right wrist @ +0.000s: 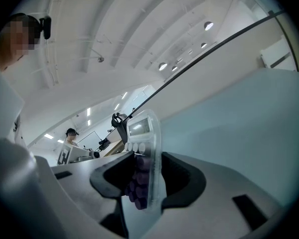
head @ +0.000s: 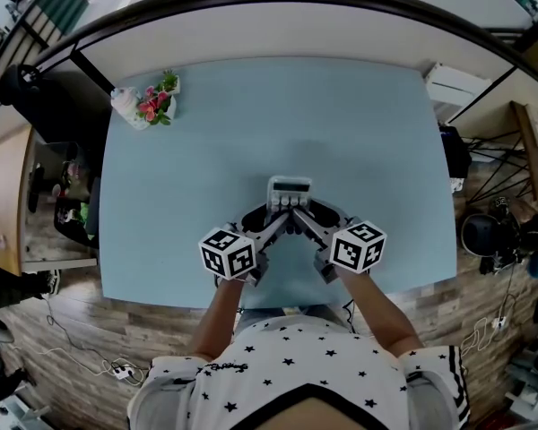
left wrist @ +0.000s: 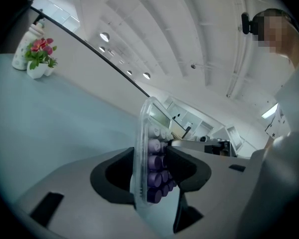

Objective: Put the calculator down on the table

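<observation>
Both tools are engaged on one item. The left hand-held gripper (head: 273, 213) has its jaws set fairly wide and closed on the key end of the calculator (head: 289, 192), one pad on the keys and the other on the clear back. The right hand-held gripper (head: 309, 213) clamps the same end from the other side in like fashion. The display end projects unsupported ahead of both sets of jaws. The calculator sits low over the tabletop (head: 368, 124), but contact cannot be confirmed from any view. Hazards, as judged: with a jaw of each tool under the body, those jaws are likely to meet the tabletop first, so the calculator cannot lie flat until they withdraw. If released while clear of the surface, it would drop and might bounce or flip. If one tool lets go before the other, the free end would probably swing about the remaining grip. The casing looks smooth, so a slackened or uneven hold could let it slide forward out of the jaws. The flower pot (head: 152, 104) stands well apart, far ahead and left of the left tool, and poses no risk.
</observation>
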{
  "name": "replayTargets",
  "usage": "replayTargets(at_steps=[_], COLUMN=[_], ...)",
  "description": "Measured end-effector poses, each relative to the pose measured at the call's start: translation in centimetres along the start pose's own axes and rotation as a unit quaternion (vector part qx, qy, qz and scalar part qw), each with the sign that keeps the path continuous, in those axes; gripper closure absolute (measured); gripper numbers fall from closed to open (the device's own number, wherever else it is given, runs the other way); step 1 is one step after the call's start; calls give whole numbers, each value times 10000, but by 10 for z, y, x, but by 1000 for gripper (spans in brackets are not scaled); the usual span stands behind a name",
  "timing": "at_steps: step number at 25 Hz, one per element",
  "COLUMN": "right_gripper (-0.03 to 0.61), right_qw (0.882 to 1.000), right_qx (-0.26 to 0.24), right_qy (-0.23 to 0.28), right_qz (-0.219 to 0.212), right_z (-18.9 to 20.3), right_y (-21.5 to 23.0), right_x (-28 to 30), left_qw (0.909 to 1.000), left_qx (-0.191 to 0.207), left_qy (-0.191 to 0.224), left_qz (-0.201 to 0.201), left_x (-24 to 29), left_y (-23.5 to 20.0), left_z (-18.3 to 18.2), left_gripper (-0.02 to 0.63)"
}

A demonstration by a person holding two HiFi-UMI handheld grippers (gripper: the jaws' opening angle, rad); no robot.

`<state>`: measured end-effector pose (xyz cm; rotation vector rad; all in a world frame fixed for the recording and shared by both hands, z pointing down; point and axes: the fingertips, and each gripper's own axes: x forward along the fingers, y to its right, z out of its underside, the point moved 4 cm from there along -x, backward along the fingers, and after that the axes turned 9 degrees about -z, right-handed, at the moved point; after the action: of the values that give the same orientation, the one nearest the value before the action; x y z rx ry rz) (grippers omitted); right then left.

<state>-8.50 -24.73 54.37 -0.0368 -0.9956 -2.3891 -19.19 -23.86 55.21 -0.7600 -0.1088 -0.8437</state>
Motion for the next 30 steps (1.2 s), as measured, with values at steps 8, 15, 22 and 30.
replayTargets(at_steps=[8, 15, 22, 30], right_gripper=[408, 407, 405, 403], right_qw=[9997, 9991, 9982, 9968], right_qx=[184, 296, 415, 493], right_qy=[-124, -246, -359, -546], right_qz=[106, 188, 226, 295], right_z=[11, 22, 29, 36], right_y=[10, 18, 25, 33], right_x=[2, 5, 9, 11], left_qw=[9998, 9993, 9985, 9971], left_qx=[-103, -204, -298, -303], left_qy=[-178, -306, -426, -641], left_qz=[-43, -99, -174, -269], left_x=[7, 11, 14, 20], left_y=[-6, -14, -20, -24], left_z=[12, 23, 29, 37], left_gripper=[407, 406, 405, 407])
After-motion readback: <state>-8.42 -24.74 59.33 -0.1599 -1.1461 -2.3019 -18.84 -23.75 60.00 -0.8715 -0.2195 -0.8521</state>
